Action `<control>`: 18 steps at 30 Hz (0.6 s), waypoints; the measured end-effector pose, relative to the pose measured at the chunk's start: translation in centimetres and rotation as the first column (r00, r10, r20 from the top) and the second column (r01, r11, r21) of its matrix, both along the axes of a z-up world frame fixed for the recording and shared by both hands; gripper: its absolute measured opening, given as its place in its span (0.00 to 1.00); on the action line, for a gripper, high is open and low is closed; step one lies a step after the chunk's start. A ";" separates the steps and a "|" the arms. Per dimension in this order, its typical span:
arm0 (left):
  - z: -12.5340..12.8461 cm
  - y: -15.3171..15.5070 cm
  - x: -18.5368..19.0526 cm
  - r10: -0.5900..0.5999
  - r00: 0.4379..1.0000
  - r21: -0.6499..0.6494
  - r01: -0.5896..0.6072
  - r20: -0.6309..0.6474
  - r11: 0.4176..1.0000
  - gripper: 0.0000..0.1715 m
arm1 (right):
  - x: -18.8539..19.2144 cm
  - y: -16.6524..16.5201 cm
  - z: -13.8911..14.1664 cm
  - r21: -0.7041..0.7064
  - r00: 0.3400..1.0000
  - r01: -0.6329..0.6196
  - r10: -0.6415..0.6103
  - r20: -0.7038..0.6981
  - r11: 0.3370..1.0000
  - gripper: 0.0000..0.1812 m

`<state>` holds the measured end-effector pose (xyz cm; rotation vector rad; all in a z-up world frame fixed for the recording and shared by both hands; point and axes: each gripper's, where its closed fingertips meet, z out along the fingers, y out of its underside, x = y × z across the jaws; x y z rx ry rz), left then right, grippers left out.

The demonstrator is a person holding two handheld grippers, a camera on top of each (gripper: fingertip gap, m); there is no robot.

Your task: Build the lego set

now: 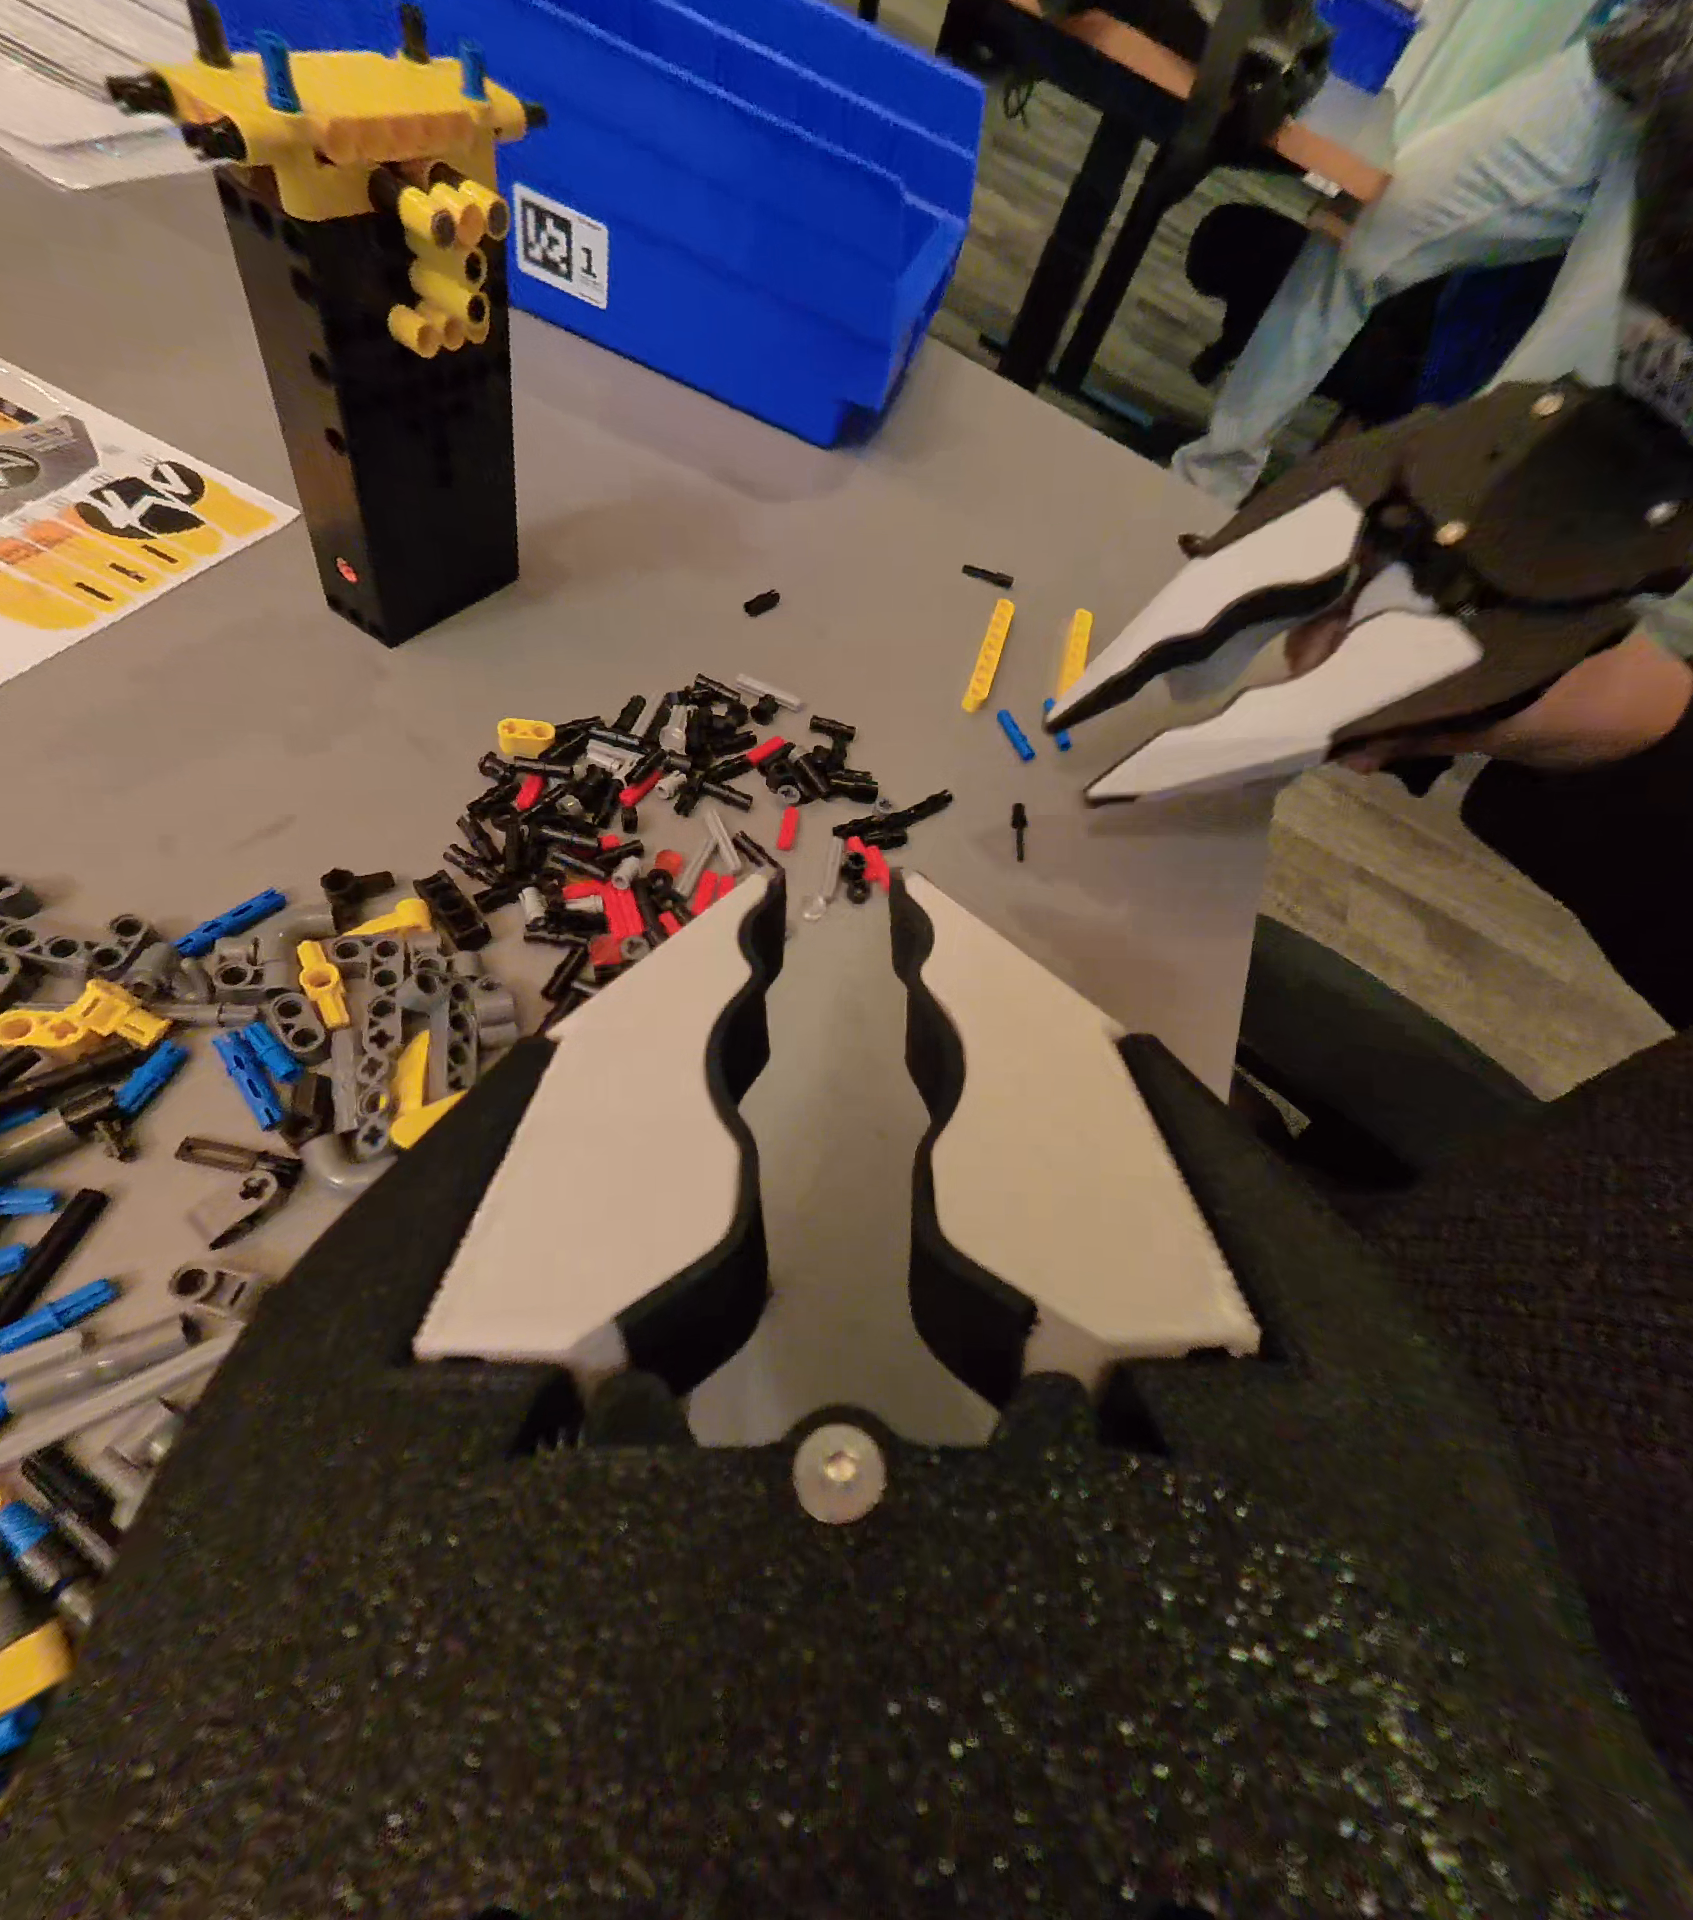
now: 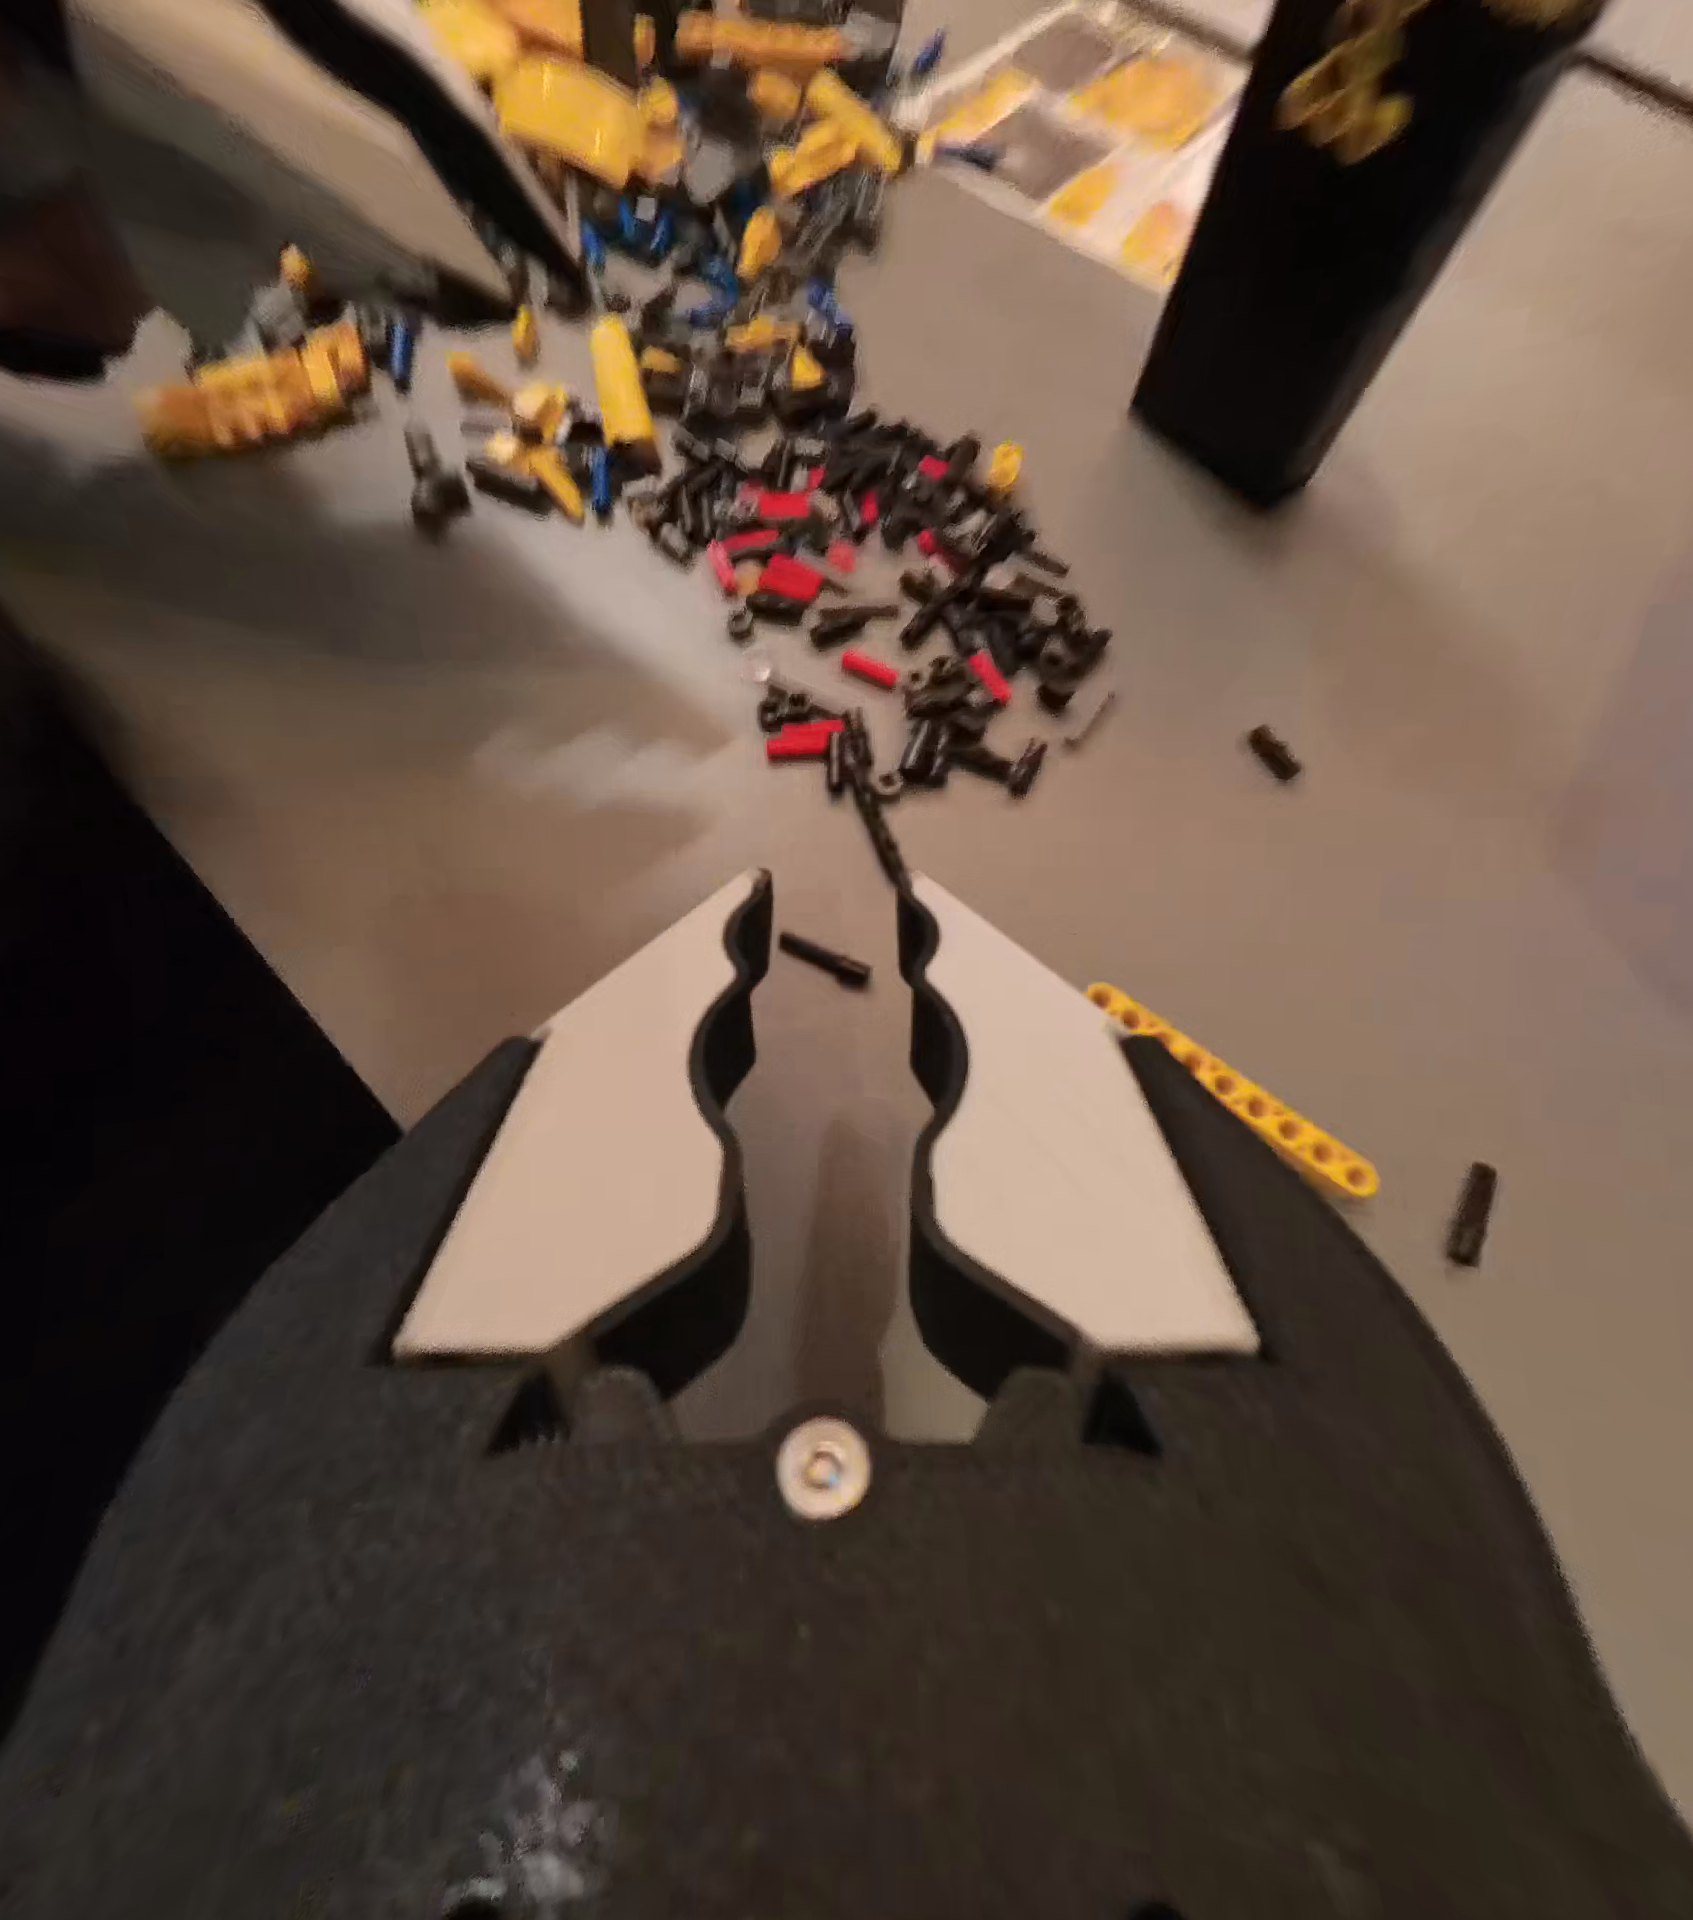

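Left gripper (image 1: 831, 883) hovers low over the grey table (image 1: 198, 727), jaws a moderate gap apart, nothing between them. Its tips sit at the near edge of the pile of small black and red pins (image 1: 676, 810); a pale clear pin lies just past the gap.

Right gripper (image 2: 834, 883) also parted about the same, empty. A single black pin (image 2: 824, 960) lies on the table between its fingers near the tips, long axis running across the gap, slightly angled, touching neither finger as far as can be told. A thin black axle (image 2: 878, 826) runs from the pin pile toward the right fingertip; contact unclear.

Yellow holed beam (image 2: 1237, 1091) lies flat just right of the right gripper, long axis diagonal, its near-left end hidden behind the finger. In the left view the right gripper (image 1: 1081, 748) points down-left at the table edge, with two yellow beams (image 1: 987, 655), both roughly upright in frame, and blue pins (image 1: 1015, 734) beside its tips.

Black tower with yellow top (image 1: 374, 395) stands upright behind the pile. Mixed grey, blue and yellow parts (image 1: 146, 1039) spread left, cut by the frame. Sticker sheet (image 1: 42, 520) far left, blue bin (image 1: 738, 208) behind. Right view is motion-blurred; far parts hard to make out, tower top cropped.
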<state>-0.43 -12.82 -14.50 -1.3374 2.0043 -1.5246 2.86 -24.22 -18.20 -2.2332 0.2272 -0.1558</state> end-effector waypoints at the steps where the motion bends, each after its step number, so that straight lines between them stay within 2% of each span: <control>1: 0.0 -0.1 -0.2 -0.008 1.000 -0.008 0.008 0.001 1.000 0.11 | 0.0 0.0 -0.7 -0.038 1.000 0.009 -0.009 0.019 0.999 0.14; 4: -0.4 -0.9 -1.1 -0.050 0.999 -0.009 0.050 -0.012 0.999 0.11 | 0.8 -0.2 -2.3 -0.095 0.998 0.059 -0.057 0.025 0.994 0.15; 9: -0.8 -1.6 -2.4 -0.100 0.995 0.039 0.099 0.004 0.994 0.11 | 0.0 -0.5 -3.7 -0.134 0.997 0.003 -0.013 -0.075 0.991 0.15; 11: -0.7 -1.8 -2.7 -0.106 0.994 0.025 0.106 0.008 0.994 0.11 | 0.1 -0.5 -3.7 -0.125 0.995 0.002 -0.015 -0.101 0.992 0.13; 13: -0.5 -2.1 -3.0 -0.115 0.993 -0.011 0.115 0.007 0.993 0.11 | 0.3 -0.5 -3.7 -0.129 0.996 0.003 -0.014 -0.084 0.992 0.05; 16: -0.4 -2.2 -3.1 -0.121 0.993 -0.049 0.121 -0.001 0.991 0.11 | 0.3 -0.1 -3.5 -0.109 0.996 -0.006 -0.005 -0.094 0.994 0.05; 18: -0.3 -2.1 -3.1 -0.117 0.993 -0.057 0.117 -0.001 0.992 0.11 | 1.2 -0.2 -2.4 -0.061 0.996 0.032 -0.037 -0.082 0.998 0.05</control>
